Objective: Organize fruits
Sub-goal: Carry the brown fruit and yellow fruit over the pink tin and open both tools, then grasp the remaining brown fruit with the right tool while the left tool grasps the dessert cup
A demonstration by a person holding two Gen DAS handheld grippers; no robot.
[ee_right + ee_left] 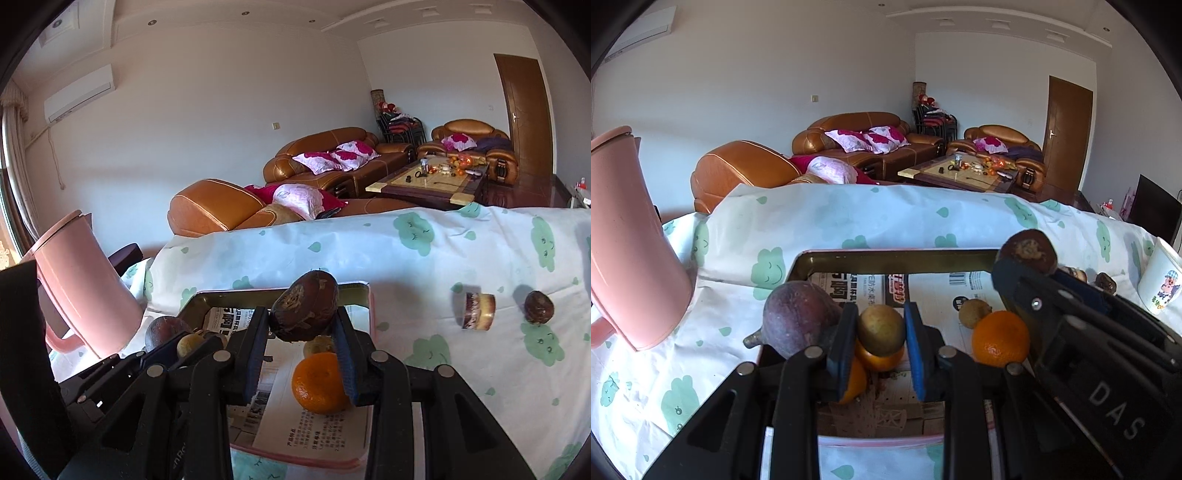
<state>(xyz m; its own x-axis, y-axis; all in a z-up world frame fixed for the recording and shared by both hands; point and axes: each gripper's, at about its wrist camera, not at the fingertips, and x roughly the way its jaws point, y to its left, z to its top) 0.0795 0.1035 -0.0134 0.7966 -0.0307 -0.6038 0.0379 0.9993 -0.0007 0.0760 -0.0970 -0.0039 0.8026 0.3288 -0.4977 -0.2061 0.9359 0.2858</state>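
Left of my claws I see a pink jug (pixel 79 280) on the cloud-print cloth (pixel 424 258). Far right stands a white cartoon mug (pixel 1161 277). Beyond are brown leather sofas (pixel 332 155), a coffee table (pixel 432 181) and a wooden door (pixel 524 107).

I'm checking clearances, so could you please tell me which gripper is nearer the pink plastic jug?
Left. The left gripper works at the tray's jug-side end; the right gripper is farther from the pink plastic jug.

Orange (pixel 319 382) lies in tray (pixel 280 291); brown fruit (pixel 304 310) held above.
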